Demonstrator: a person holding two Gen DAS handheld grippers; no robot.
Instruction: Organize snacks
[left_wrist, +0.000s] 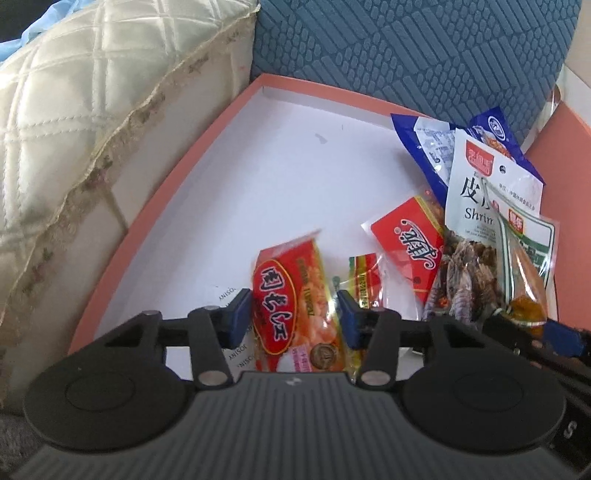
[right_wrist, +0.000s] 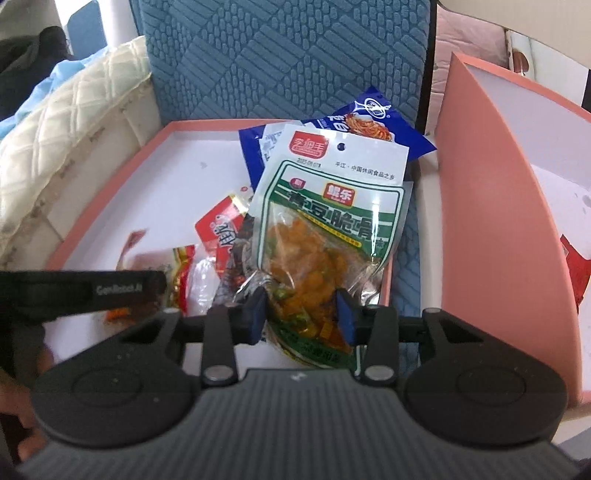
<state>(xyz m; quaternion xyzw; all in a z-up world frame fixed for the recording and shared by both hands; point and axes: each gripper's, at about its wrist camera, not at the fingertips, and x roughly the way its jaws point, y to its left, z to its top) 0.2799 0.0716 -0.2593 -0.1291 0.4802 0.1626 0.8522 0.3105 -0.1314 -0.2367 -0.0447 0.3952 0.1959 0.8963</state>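
A pink box with a white floor (left_wrist: 277, 166) holds a heap of snack packets. My left gripper (left_wrist: 294, 317) is shut on a red and yellow packet (left_wrist: 291, 295), its blue pads pressing both sides. My right gripper (right_wrist: 301, 315) is shut on the lower end of a green and white packet of orange pieces (right_wrist: 325, 229), which leans over the heap. Under it lie a blue packet (right_wrist: 388, 122), a white shrimp packet (left_wrist: 480, 184), a red packet (left_wrist: 406, 243) and a small yellow and red one (left_wrist: 364, 277). The left gripper's body (right_wrist: 92, 291) shows at the left of the right wrist view.
A cream quilted cushion (left_wrist: 92, 129) presses against the box's left side. A blue patterned seat back (left_wrist: 406, 48) rises behind it. To the right stands a second pink box (right_wrist: 480, 221) with a red packet (right_wrist: 576, 266) inside.
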